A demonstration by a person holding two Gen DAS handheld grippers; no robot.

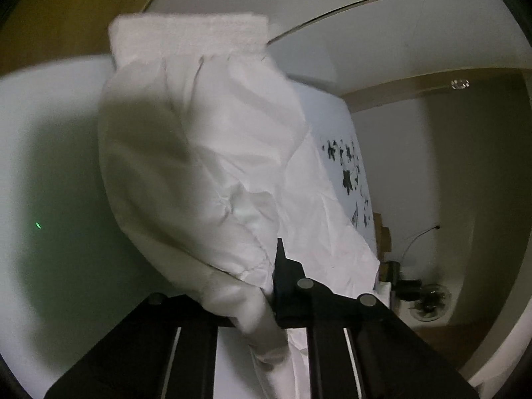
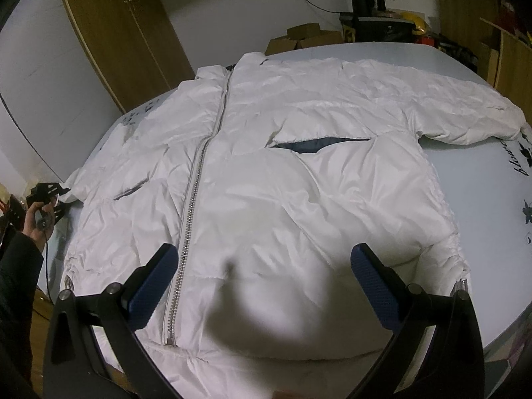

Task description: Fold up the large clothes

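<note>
Right now we have the white puffer jacket [image 2: 266,166] spread front-up on the pale tabletop [image 2: 498,199], its zipper [image 2: 196,186] running as the long axis from the hem nearest our right gripper [image 2: 262,286] up to the collar at the far edge. Our right gripper hangs just above the hem with its jaws spread wide and nothing between the blue pads [image 2: 156,286]; the zipper lies just inside its left finger, so most of the body sits ahead and to the right of it. Our left gripper [image 1: 269,296] is clenched on the sleeve [image 1: 199,166] on its own side, and from its wrist view that sleeve rises with its ribbed cuff [image 1: 189,36] farthest from the jaws. In the right wrist view the left gripper sits off the jacket's left edge, beside the table. We judge the next fold turns on bringing that sleeve across toward the zipper line, and the left hand is plainly the nearer one for it; the far right sleeve [image 2: 465,113] lies outstretched, well apart from both grippers.
</note>
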